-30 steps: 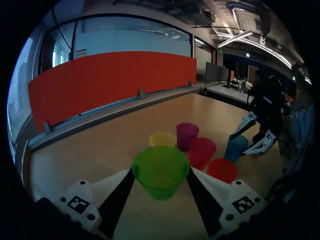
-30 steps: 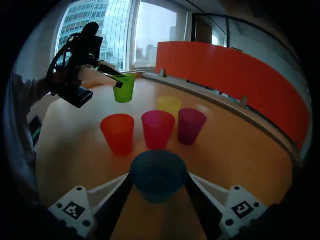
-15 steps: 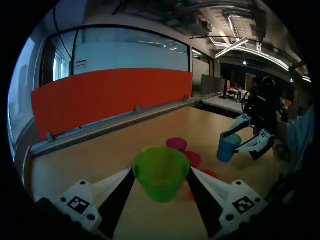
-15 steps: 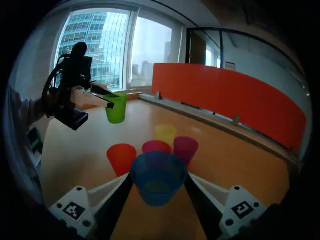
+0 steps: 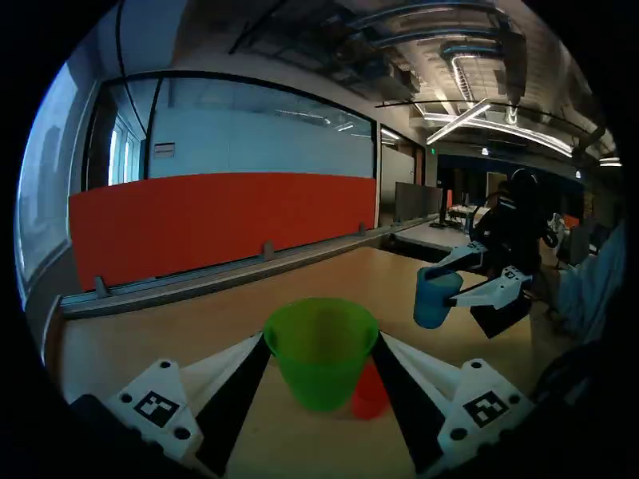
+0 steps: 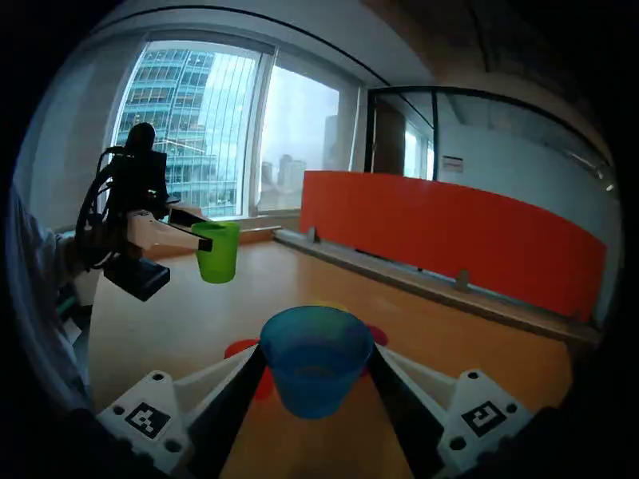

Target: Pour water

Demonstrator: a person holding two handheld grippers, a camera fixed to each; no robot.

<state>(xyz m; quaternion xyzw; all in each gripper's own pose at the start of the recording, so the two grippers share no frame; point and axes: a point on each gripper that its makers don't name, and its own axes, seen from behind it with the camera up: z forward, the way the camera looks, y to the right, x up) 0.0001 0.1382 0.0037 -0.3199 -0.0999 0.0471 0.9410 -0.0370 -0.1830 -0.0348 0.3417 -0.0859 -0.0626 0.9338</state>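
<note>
In the left gripper view my left gripper is shut on a green cup, held upright above the wooden table. Off to the right the right gripper carries a blue cup in the air. In the right gripper view my right gripper is shut on that blue cup, upright and raised. To the left the left gripper holds the green cup. An orange cup peeks from behind the green one.
An orange partition runs along the table's far edge, seen also as the partition. Cups on the table show as an orange rim and a pink rim behind the blue cup. A sleeve is at the left.
Both grippers have risen with their cups. The blue cup left the table, and the cups standing on the table have sunk low, mostly hidden behind the held cups.
</note>
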